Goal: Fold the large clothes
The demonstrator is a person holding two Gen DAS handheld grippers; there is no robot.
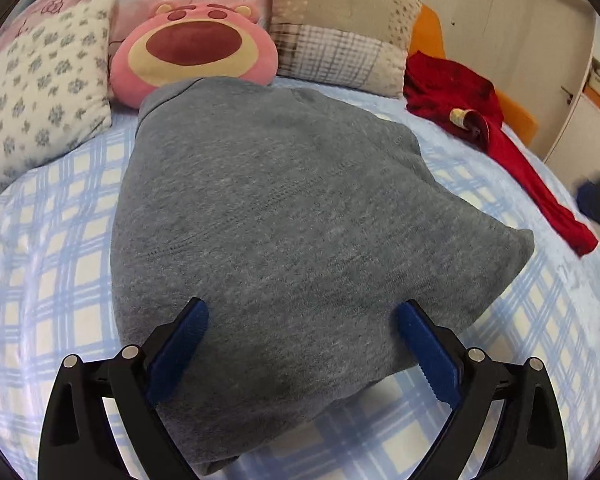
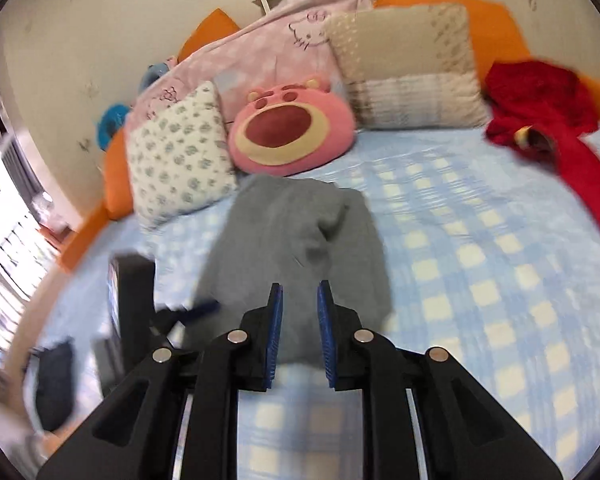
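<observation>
Left gripper (image 1: 302, 314) jaws spread wide; right gripper (image 2: 299, 294) jaws narrowly parted.

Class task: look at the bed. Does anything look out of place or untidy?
Yes. A red garment sprawls unfolded at the bed's right edge, one strip trailing toward the foot. The grey garment mid-bed is a folded bundle, set askew to the checked sheet.

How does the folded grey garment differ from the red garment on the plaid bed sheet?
The folded grey knit garment lies in one compact bundle mid-bed; the red garment sprawls unfolded, one long part trailing along the bed's edge. The grey one sits between the open left gripper fingers; the red one lies apart from both grippers. Both rest on the blue plaid sheet.
</observation>
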